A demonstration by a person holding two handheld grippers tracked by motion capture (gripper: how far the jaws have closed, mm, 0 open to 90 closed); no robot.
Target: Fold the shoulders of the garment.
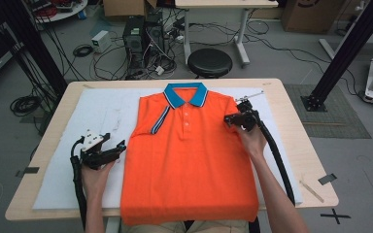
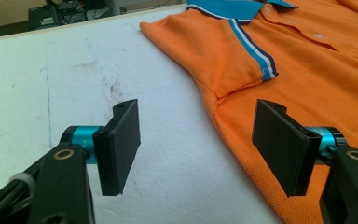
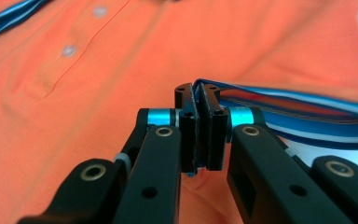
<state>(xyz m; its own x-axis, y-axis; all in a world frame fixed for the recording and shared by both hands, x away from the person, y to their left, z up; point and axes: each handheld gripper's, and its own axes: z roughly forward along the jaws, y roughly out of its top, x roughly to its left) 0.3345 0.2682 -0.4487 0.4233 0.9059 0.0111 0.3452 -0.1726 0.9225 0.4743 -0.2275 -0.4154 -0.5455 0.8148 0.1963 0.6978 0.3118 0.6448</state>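
An orange polo shirt (image 1: 189, 160) with a blue collar (image 1: 186, 93) lies front up on the white mat (image 1: 77, 145). Its left sleeve (image 1: 154, 114) is folded inward, striped cuff showing (image 2: 261, 58). My right gripper (image 1: 229, 120) is over the shirt's right shoulder, shut on the blue-striped cuff of the right sleeve (image 3: 298, 109); in the right gripper view that cuff is pinched between the jaws (image 3: 198, 95). My left gripper (image 1: 121, 145) rests by the shirt's left side, open (image 2: 198, 140), one jaw over the mat and one over the orange fabric (image 2: 307, 70), nothing between them.
The mat covers most of a wooden table (image 1: 311, 160). Beyond the far edge stand a black stool (image 1: 210, 62), computer cases (image 1: 143, 39) and loose cables on the floor. A black frame post (image 1: 345, 53) rises at the right.
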